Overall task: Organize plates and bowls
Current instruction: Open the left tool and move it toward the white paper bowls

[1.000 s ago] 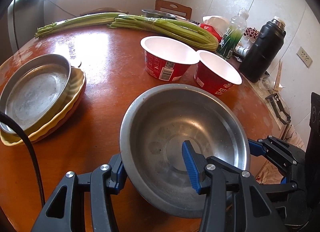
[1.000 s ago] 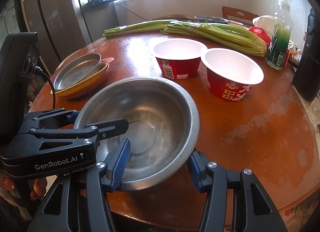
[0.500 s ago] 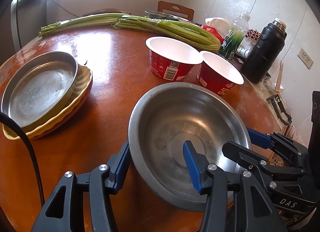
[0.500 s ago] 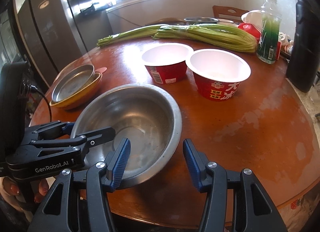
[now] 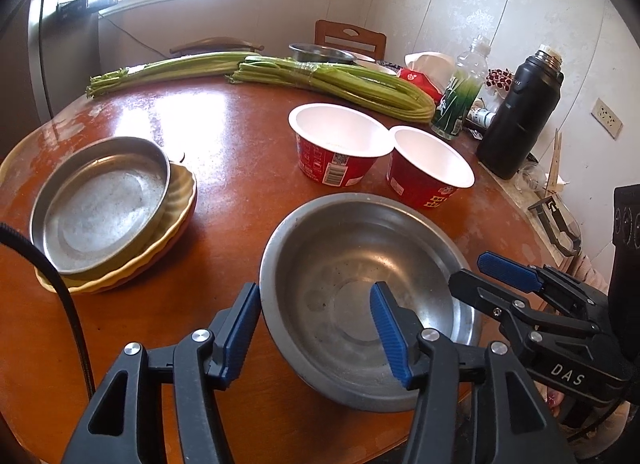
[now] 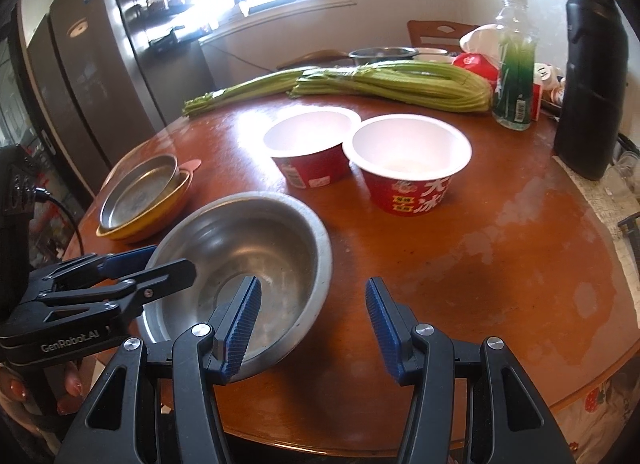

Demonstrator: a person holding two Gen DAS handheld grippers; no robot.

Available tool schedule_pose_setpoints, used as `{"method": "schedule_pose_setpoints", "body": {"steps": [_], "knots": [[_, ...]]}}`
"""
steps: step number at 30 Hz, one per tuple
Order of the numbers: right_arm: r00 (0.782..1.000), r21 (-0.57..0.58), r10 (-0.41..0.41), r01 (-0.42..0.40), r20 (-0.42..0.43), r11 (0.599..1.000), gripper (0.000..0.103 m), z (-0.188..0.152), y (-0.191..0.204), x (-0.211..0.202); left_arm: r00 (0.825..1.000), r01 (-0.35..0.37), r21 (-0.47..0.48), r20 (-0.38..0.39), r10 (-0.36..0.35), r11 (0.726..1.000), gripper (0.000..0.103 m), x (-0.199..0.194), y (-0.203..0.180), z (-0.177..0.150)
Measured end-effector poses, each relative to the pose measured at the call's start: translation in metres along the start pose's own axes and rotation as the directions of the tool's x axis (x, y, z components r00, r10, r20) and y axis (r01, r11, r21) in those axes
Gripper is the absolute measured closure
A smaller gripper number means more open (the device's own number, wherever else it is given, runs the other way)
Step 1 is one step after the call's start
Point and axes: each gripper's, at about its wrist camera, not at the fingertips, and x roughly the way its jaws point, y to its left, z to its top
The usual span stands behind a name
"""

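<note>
We see the left tongs (image 5: 316, 328), just opening, straddling the round steel bowl's (image 5: 360, 264) rim unpressed; right tongs (image 6: 312, 320) released above the desk (image 6: 500, 264).

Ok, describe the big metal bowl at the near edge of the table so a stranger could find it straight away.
Start at the round reddish-brown table and come to its near edge, in front of the two red paper cups. The steel bowl sits there, empty. It is deeper and rounder than the flat metal pan stacked on yellow dishes to its left.
</note>
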Motion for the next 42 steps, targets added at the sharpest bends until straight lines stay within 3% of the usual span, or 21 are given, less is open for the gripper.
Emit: {"method": "schedule_pose_setpoints", "body": {"steps": [9,18,30,36,42], "knots": [[0.999,0.026,-0.023,0.022,0.044,0.999,0.046,0.006,-0.016,-0.014,0.999,-0.021,0.017,0.031,0.02,1.0,0.045,-0.012,-0.013,0.014],[0.998,0.039,-0.023,0.021,0.066,0.999,0.045,0.012,-0.025,-0.02,0.999,0.004,0.051,0.047,-0.006,0.999,0.045,-0.017,-0.031,0.025],[0.992,0.059,-0.061,0.054,0.112,0.997,0.044,0.031,-0.045,-0.032,0.998,0.054,0.074,0.016,-0.055,0.996,0.045,-0.001,-0.056,0.046],[0.988,0.068,-0.094,0.086,0.12,0.994,0.044,0.045,-0.058,-0.032,0.992,0.127,0.054,-0.017,-0.126,0.99,0.044,0.014,-0.07,0.07],[0.987,0.09,-0.113,0.103,0.112,0.991,0.044,0.052,-0.073,-0.023,0.991,0.125,0.046,-0.05,-0.123,0.991,0.044,0.033,-0.081,0.087]]}}
